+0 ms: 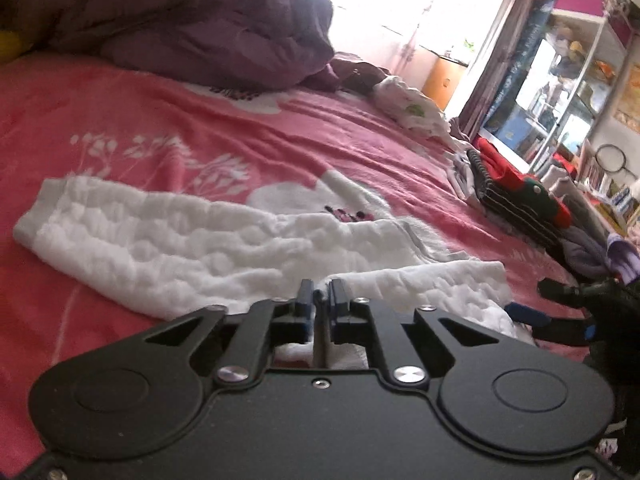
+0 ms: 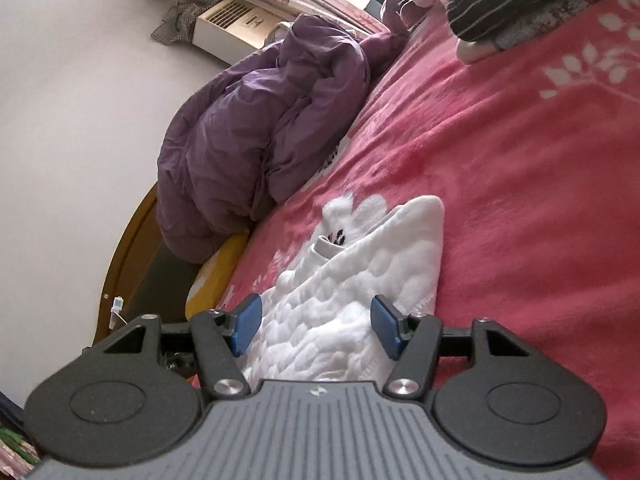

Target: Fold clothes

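Observation:
A white quilted garment (image 1: 208, 248) lies spread flat across the pink flowered bedspread (image 1: 280, 128). My left gripper (image 1: 320, 300) sits at the garment's near edge, its blue pads pressed together with a pinch of white cloth between them. My right gripper (image 1: 530, 300) shows at the right edge of the left wrist view, beside the garment's right end. In the right wrist view, the right gripper (image 2: 316, 324) is open, and the white garment (image 2: 360, 272) runs between and beneath its two blue pads (image 2: 386, 326) without being squeezed.
A bunched purple duvet (image 1: 192, 24) lies at the head of the bed, by a yellow pillow (image 2: 216, 268) and a wooden headboard (image 2: 128, 232). A pile of clothes with a dark striped piece (image 1: 516, 208) sits at the bed's right side. Shelves (image 1: 568, 80) stand beyond.

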Action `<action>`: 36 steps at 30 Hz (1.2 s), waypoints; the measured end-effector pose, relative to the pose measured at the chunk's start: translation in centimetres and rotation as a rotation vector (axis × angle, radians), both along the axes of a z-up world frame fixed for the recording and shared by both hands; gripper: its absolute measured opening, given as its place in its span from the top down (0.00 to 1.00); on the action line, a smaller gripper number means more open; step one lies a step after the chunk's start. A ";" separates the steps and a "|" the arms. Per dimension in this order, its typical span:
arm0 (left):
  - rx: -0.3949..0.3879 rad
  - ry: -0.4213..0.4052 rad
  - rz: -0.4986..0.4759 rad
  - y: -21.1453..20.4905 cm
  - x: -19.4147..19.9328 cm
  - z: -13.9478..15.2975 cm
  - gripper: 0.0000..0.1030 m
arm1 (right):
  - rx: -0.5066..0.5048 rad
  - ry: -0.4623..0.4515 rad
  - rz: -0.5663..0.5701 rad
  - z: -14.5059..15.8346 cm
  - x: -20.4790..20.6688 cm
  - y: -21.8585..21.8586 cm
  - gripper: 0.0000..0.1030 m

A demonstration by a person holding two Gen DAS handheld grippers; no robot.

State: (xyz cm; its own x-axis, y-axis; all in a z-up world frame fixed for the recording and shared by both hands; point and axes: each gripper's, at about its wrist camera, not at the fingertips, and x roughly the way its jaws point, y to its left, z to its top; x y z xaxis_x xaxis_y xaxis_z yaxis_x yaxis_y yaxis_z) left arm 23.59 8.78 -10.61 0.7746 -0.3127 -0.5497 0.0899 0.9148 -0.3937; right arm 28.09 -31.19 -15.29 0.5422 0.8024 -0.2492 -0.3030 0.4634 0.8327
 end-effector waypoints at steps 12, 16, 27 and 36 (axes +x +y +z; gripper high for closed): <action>0.030 -0.077 -0.030 -1.2 -1.5 1.2 0.97 | 0.040 0.026 -0.011 -0.6 0.7 -0.3 0.41; 0.043 -0.216 -0.148 -3.4 -4.3 5.0 0.98 | 0.110 0.061 -0.029 -1.2 1.0 -1.0 0.40; 0.198 -0.358 -0.502 -13.0 -10.8 6.6 0.98 | 0.302 0.136 -0.096 -3.0 2.7 -2.7 0.39; 0.315 -0.308 -0.738 -17.0 -12.9 2.6 0.98 | 0.326 0.145 -0.114 -3.1 3.2 -3.3 0.39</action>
State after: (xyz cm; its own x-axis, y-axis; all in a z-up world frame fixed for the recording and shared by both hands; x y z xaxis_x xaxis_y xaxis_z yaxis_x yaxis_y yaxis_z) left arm 10.66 -8.23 -8.03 0.5622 -0.6630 -0.4943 0.7659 0.6429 0.0086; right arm 31.26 -34.52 -18.40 0.6102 0.7890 -0.0717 -0.1327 0.1910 0.9726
